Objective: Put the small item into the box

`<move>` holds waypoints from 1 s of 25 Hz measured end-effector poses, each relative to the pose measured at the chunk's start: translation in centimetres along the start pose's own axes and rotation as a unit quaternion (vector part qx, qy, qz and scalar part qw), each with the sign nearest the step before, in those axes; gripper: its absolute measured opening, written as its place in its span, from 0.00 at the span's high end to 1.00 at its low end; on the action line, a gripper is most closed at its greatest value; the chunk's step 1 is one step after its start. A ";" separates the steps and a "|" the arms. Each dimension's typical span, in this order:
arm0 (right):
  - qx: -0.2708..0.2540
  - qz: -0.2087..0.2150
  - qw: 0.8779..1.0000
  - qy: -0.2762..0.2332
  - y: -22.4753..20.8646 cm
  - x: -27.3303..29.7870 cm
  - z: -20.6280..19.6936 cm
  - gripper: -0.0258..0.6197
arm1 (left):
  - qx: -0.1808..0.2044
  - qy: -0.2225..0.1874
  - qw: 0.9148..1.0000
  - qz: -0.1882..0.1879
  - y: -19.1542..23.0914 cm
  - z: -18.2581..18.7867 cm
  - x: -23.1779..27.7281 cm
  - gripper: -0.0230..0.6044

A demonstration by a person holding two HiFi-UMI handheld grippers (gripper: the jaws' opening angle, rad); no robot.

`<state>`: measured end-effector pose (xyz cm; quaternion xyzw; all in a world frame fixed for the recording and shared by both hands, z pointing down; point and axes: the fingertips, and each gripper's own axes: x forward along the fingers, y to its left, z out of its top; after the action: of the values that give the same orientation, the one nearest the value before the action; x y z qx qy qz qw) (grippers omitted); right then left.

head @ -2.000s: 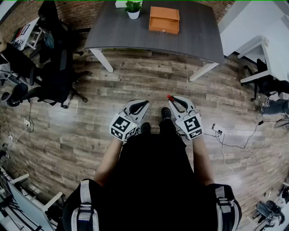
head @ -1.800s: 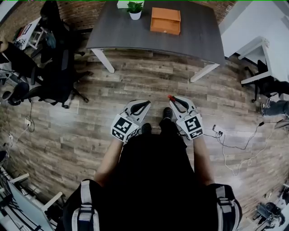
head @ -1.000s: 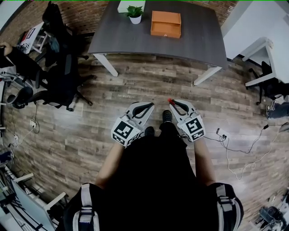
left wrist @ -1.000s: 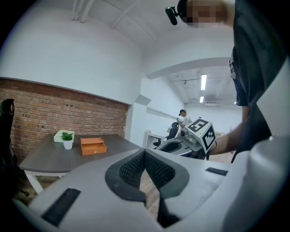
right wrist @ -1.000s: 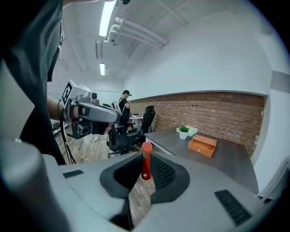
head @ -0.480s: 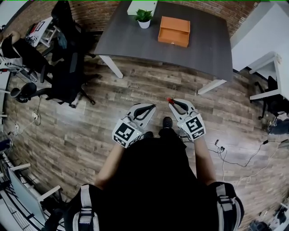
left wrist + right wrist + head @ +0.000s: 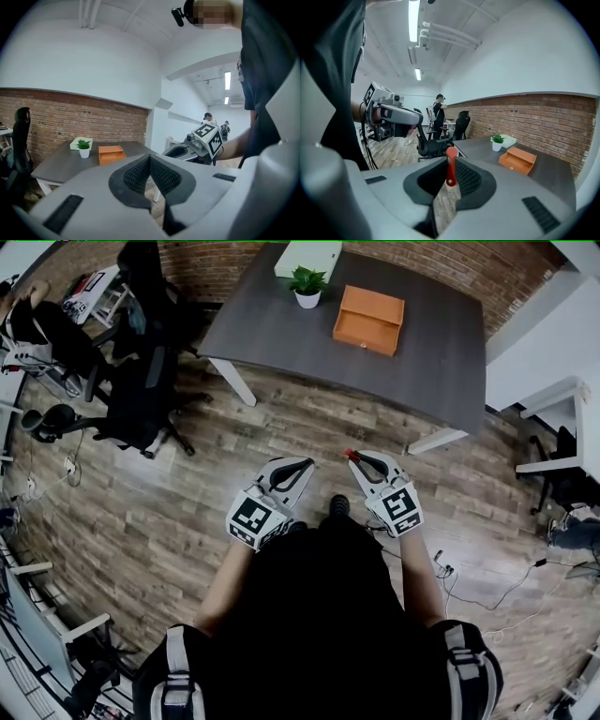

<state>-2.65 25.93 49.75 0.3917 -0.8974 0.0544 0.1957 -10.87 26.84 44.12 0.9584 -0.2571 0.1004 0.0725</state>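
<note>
Over the wooden floor (image 7: 169,512), a small red item (image 7: 450,165) is pinched upright in the nearly closed right tool (image 7: 355,457), the left tool (image 7: 303,463) is shut empty, and the orange box (image 7: 368,320) is seen on the table (image 7: 272,329) at 12 o'clock.

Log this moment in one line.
right gripper: fingers shut on small red item | left gripper: fingers together, empty | orange box: on grey table ahead | item: not yet boxed
</note>
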 end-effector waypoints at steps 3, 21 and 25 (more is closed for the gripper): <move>-0.014 0.010 1.000 -0.001 -1.1 0.4 0.3 0.86 | -0.001 -0.004 1.000 0.015 0.6 0.4 0.5 0.93; -0.005 0.043 0.999 -0.017 -6.2 0.9 0.4 0.86 | -0.015 0.010 0.998 0.061 1.5 0.6 4.0 0.93; -0.008 0.046 0.999 -0.011 -7.3 0.6 -0.3 0.86 | -0.015 0.012 0.998 0.061 1.2 0.9 5.5 0.93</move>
<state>2.37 20.57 49.85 0.3490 -0.9170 0.0514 0.1860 -6.63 23.03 44.61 0.9384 -0.3159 0.1127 0.0836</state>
